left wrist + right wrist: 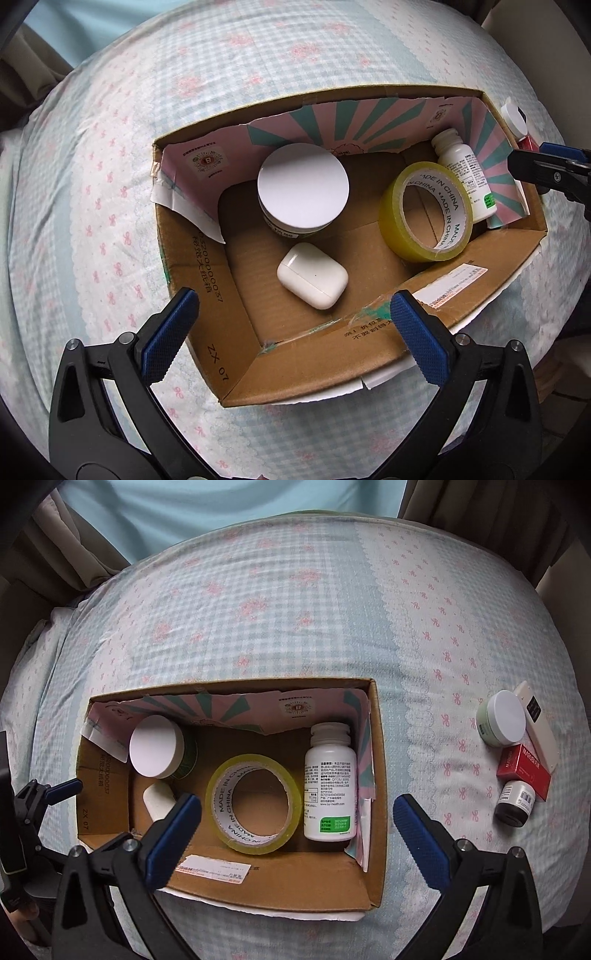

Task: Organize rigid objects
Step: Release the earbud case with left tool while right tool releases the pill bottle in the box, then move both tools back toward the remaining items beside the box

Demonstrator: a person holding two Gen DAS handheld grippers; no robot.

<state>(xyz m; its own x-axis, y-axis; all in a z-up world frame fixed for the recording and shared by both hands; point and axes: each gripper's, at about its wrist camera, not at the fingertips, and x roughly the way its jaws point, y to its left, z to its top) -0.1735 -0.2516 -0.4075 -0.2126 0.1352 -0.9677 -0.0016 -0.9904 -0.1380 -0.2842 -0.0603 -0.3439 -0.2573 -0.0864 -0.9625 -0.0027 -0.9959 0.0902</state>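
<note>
An open cardboard box (207, 332) (317, 886) sits on the bed. Inside lie a white-lidded jar (303, 184) (157, 746), a white earbud case (313, 276) (159, 800), a yellow tape roll (426, 212) (253, 805) and a white pill bottle (465, 170) (330, 782). My left gripper (293, 332) is open and empty over the box's near edge. My right gripper (295, 834) is open and empty above the box. Right of the box lie a small white-lidded jar (502, 723), a white box (537, 723), a red box (524, 771) and a dark small bottle (515, 803).
The bed is covered by a blue-checked sheet with pink bows (295, 609). Curtains (74, 554) hang behind it. In the left wrist view the right gripper's fingers (546, 166) show past the box's right wall, next to the small jar (513, 116).
</note>
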